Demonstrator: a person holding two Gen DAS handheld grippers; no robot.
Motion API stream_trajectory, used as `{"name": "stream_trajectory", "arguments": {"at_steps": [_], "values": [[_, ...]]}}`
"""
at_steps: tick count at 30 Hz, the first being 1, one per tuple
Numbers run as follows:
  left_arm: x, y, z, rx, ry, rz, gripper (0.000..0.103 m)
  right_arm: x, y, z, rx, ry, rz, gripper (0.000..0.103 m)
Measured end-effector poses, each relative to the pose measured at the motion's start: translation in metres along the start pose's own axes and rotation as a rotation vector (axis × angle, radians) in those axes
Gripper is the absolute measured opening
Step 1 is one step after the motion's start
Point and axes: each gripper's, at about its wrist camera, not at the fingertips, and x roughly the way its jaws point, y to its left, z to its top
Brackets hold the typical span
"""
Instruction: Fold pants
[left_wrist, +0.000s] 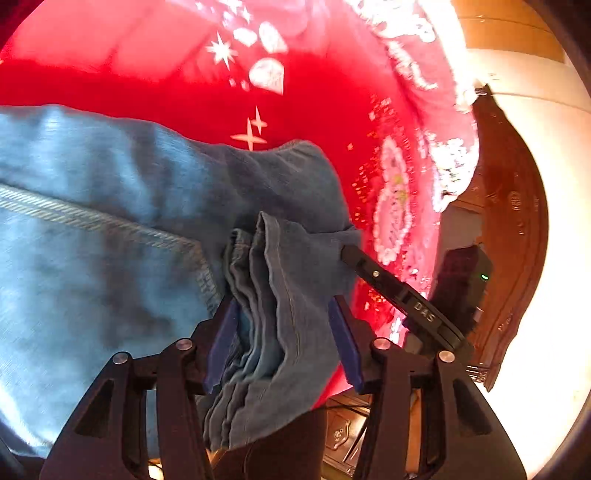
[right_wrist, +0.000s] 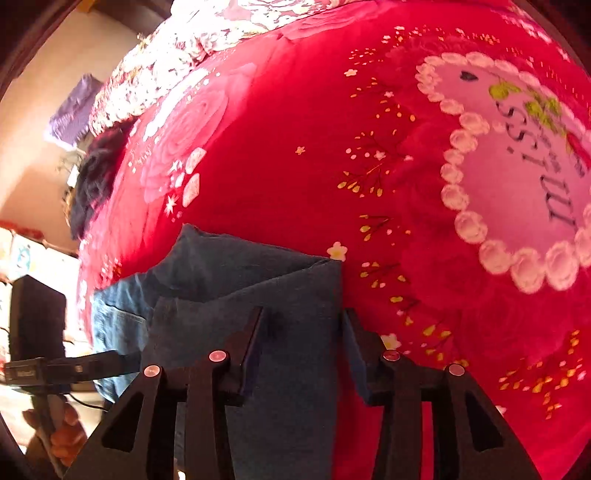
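On my left wrist view, the left gripper (left_wrist: 284, 339) has a thick bundle of stacked denim layers between its blue pads (left_wrist: 221, 343). The jaws stand fairly wide, with the folded edge of the jeans (left_wrist: 110, 240) filling the gap and touching both pads, so I read it as clamped on the cloth. The rest of the jeans spreads toward 9 and 10 o'clock, a stitched seam running across them. At 3 o'clock the other gripper's finger, marked DAS, pokes against the denim. Behind, a red blanket (left_wrist: 314, 92) with white stars and diamonds covers the bed, and a dark wooden bed frame (left_wrist: 517, 221) curves at 3 o'clock.

On my right wrist view, the right gripper (right_wrist: 303, 347) has its jaws partly apart with a flat fold of the jeans (right_wrist: 240, 295) lying between them; I cannot tell whether they press it. The denim lies on the blanket (right_wrist: 295, 129) from 6 to 9 o'clock. A pink heart print ringed with white roses sits at 2 o'clock.
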Motion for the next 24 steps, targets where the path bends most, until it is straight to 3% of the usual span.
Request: {"name": "stream_trajectory", "arguments": {"at_steps": [3,5,7,8,11,15,16,18,19,21,24], "values": [[0.012,-0.013,0.0,0.101,-0.073,0.136,0.027,-0.009,0.004,0.0,0.0,-0.092,0.016,0.015],[0.031,-0.02,0.009,0.128,-0.062,0.225,0.021,-0.006,0.002,0.0,-0.025,-0.124,-0.092,0.015],[0.026,-0.02,0.009,0.112,-0.058,0.22,0.021,0.008,0.005,0.001,-0.076,-0.073,-0.183,0.016],[0.02,-0.024,0.007,0.123,-0.052,0.214,0.021,0.004,0.009,0.001,-0.082,-0.085,-0.193,0.022],[-0.003,-0.029,-0.006,0.212,-0.044,0.205,0.021,-0.027,0.019,-0.006,-0.084,-0.129,-0.14,0.026],[-0.006,-0.032,-0.034,0.3,0.011,0.145,0.021,-0.06,0.035,-0.045,-0.146,-0.157,-0.036,0.026],[0.002,-0.032,-0.04,0.324,0.027,0.157,0.021,-0.062,0.035,-0.057,-0.16,-0.148,-0.013,0.026],[0.028,-0.034,-0.049,0.382,0.058,0.257,0.021,-0.049,0.033,-0.075,-0.173,-0.085,-0.012,0.024],[0.037,-0.033,-0.052,0.404,0.053,0.291,0.021,-0.032,0.03,-0.085,-0.169,-0.026,-0.065,0.023],[0.036,-0.034,-0.053,0.414,0.019,0.288,0.021,-0.006,0.021,-0.096,-0.136,0.03,-0.13,0.021],[0.022,-0.03,-0.054,0.387,0.057,0.254,0.021,-0.024,0.027,-0.096,-0.072,-0.024,-0.11,0.027]]}}
